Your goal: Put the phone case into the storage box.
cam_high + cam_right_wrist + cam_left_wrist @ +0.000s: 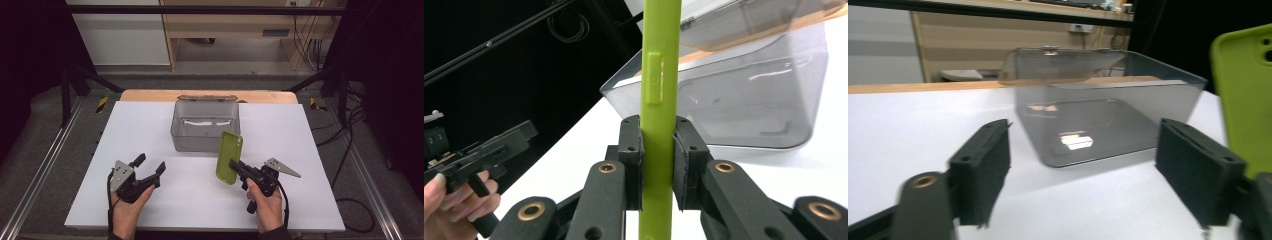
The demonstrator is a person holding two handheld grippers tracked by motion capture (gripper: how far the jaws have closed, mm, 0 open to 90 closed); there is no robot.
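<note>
Right tongs (235,165) clenched on the green phone case (229,157); left tongs (149,164) released, empty, beside the grey box (205,134).

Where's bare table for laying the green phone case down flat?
Free: the white table left of the grey bin, and the strip right of it to the edge. Crowded: the near middle, between the open left tongs and the right tongs clamping the phone case.

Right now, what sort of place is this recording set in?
Most likely a lab or workshop recording station, not a home. A white table stands inside a dark metal frame with floor rails, loose cables trail beside it, and plain wooden shelving sits behind.
</note>
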